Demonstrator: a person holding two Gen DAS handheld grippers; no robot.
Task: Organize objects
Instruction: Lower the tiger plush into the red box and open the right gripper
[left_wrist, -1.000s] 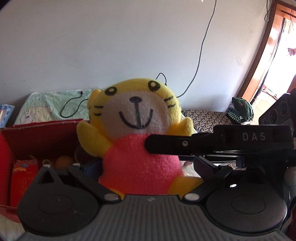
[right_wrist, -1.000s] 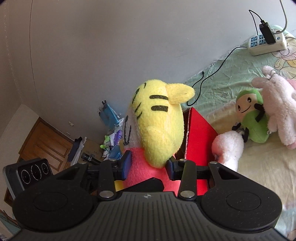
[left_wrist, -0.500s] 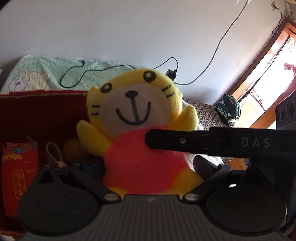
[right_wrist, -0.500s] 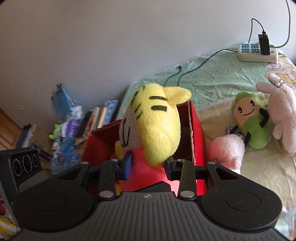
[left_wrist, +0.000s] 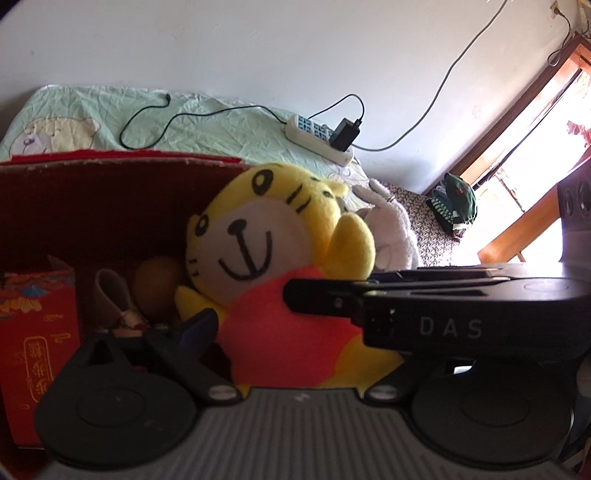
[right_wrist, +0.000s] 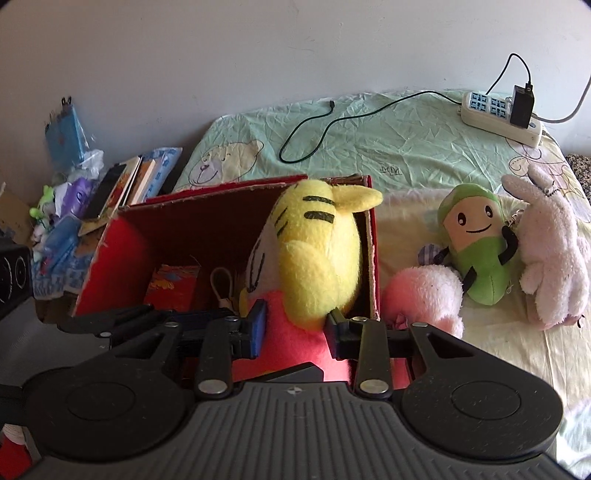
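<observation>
Right now, the right tongs (right_wrist: 295, 325) pinch the tiger plush (right_wrist: 314, 258) against the red box's (right_wrist: 371, 258) right wall; left tongs (left_wrist: 280, 332) spread wide; "DAS" readable.

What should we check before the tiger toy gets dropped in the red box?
1. Right tongs shut on the tiger toy: ok.
2. Left tongs clear of the toy: cannot tell.
3. Toy above the red box opening: ok.
4. Free room beneath, beside the red packet: cannot tell.
5. Green plush and white bunny on the bed outside the box, out of the way: ok.
</observation>
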